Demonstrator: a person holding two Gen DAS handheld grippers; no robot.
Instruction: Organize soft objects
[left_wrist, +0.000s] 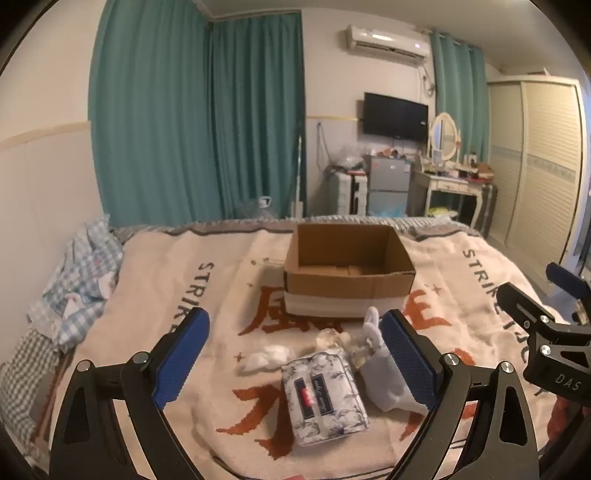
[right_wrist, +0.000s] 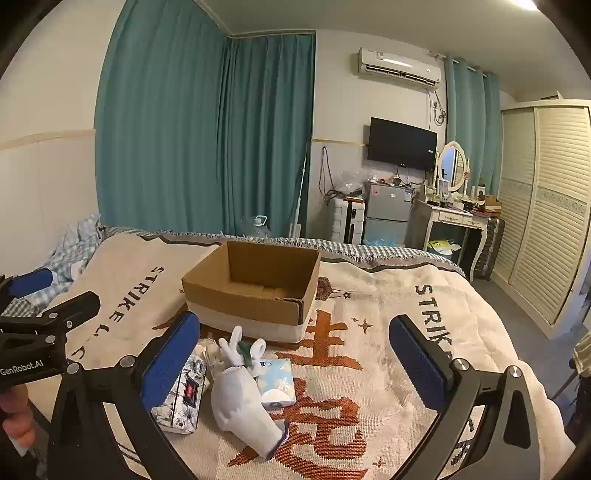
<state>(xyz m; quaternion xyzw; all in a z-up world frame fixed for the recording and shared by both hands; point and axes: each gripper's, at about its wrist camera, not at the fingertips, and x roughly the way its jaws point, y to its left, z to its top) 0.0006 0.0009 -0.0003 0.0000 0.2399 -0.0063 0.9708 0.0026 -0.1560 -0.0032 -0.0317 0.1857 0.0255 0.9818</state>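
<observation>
Floral tissue pack (left_wrist: 324, 397) lies flat on the blanket (left_wrist: 147, 280), right between the fingers of the left tongs (left_wrist: 295, 363), w/ nothing gripped: left tongs spread wide, released. In the right wrist view the same pack sits just behind the left finger of the right tongs (right_wrist: 295, 369), partly hidden by it. White glove (right_wrist: 242, 397) lies just right of the pack, touching or nearly so, its fingers pointing away toward the box; in the left view it sits against the inner side of the left tongs' right finger. Light-blue tissue pack (right_wrist: 276, 384) is tucked beside the glove on its far right, between the right tongs' fingers but nearer the left one. Right tongs also spread apart, released, holding nothing. White cotton wad (left_wrist: 266, 357) lies just beyond the floral pack, slightly left; crinkly clear wrap (left_wrist: 332, 338) sits beyond it, btw pack and box. Open cardboard box (left_wrist: 349, 273) stands upright farther ahead of both tongs, inside looks bare. All of it rests on the bed; checked bedding (left_wrist: 77, 280) is bunched at far left, teal curtains (left_wrist: 199, 122) behind.
</observation>
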